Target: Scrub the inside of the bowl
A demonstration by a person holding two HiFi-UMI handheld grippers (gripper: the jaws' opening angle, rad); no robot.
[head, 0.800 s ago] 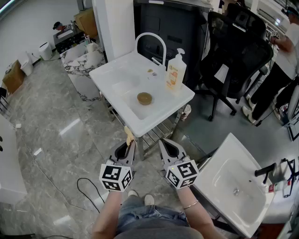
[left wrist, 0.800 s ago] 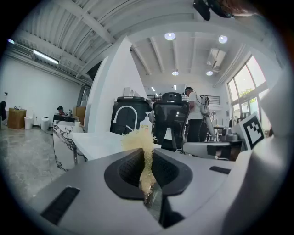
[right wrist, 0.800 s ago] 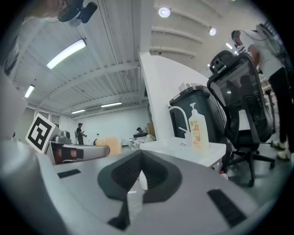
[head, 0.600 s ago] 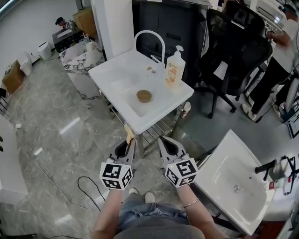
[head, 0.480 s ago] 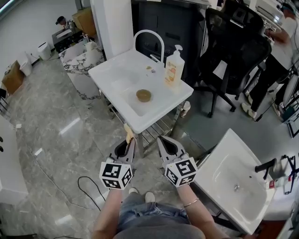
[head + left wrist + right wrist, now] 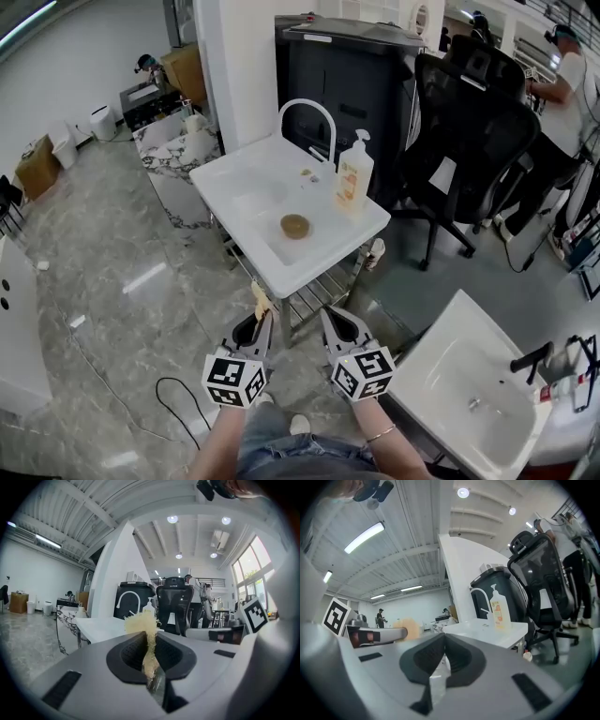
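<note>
A small brown bowl (image 6: 294, 225) lies in the basin of a white sink table (image 6: 246, 161), in front of me in the head view. My left gripper (image 6: 262, 316) is held low, short of the table's near corner, shut on a pale yellow scrubber (image 6: 260, 300). In the left gripper view the scrubber (image 6: 142, 624) sticks up between the closed jaws of the left gripper (image 6: 149, 641). My right gripper (image 6: 334, 317) is beside it, shut and holding nothing. The right gripper view shows the right gripper (image 6: 442, 644) with its jaws together.
A curved white faucet (image 6: 307, 114) and a soap pump bottle (image 6: 353, 186) stand at the table's far edge. A black office chair (image 6: 469, 141) is to the right. A second white sink (image 6: 441, 356) lies at lower right. A black cable (image 6: 173, 386) trails on the marble floor.
The head view has tipped up a little, so the sink table sits lower in the picture. Both grippers keep the same pose, side by side below the table's corner.
</note>
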